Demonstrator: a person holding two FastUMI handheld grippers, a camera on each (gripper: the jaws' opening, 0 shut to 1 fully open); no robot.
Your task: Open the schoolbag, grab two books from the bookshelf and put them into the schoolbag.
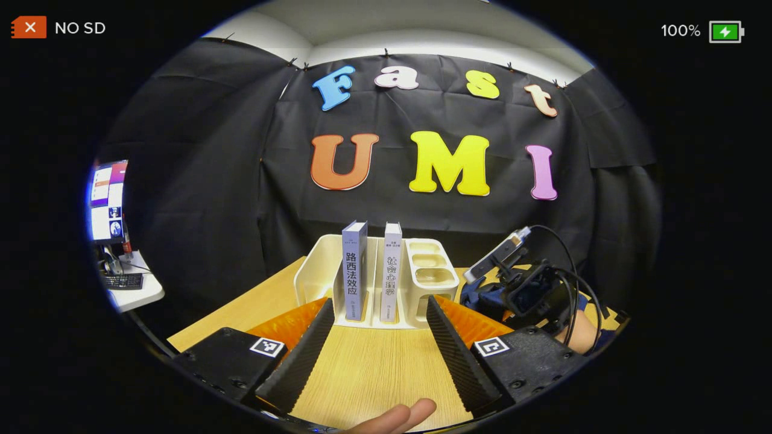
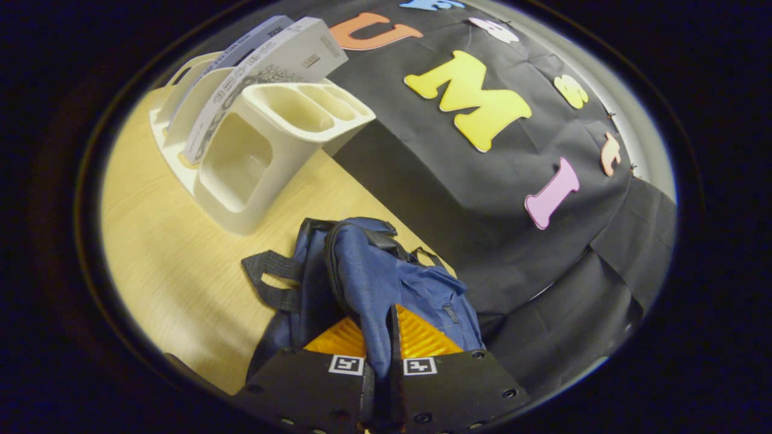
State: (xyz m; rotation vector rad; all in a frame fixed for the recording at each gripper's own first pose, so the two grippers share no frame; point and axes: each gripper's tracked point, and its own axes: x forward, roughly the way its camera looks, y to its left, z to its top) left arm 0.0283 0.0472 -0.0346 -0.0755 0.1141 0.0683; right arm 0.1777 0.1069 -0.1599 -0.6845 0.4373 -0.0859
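The left gripper (image 1: 380,337) hangs released, fingers spread wide over the wooden table (image 1: 374,374), aimed at 12 o'clock toward the cream bookshelf (image 1: 313,265). Two books stand upright in its slots, a grey-blue book (image 1: 354,271) and a white book (image 1: 391,271) just beside it. They look stiff, smooth-covered and moderately heavy; pinching a spine near its upper half seems the surest hold. The right gripper (image 2: 380,355) is clenched on a fold of the blue schoolbag (image 2: 386,277), which slumps on the table with the bookshelf at its 10 o'clock. The cloth looks soft and limp, so it should give and sag when pulled.
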